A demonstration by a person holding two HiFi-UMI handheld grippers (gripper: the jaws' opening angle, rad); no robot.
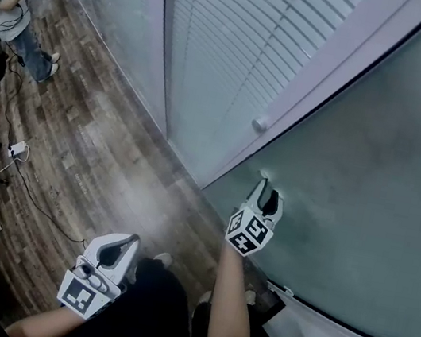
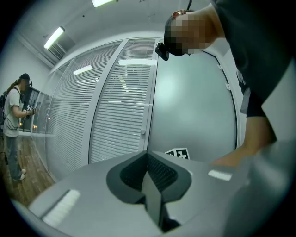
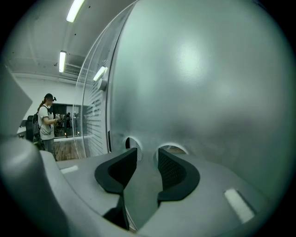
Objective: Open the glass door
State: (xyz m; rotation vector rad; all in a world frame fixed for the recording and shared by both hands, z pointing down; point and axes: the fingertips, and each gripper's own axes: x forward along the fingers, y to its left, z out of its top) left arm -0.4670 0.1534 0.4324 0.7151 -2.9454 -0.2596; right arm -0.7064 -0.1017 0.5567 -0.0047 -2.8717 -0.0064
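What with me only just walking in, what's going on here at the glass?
A person stands facing a frosted glass door, with tongs in each hand. The right tongs are open and empty. They point at the door's face, with the tips touching it or just short of it. The left tongs are shut on nothing and held low beside the person's leg. A second person stands farther off on the wood floor.
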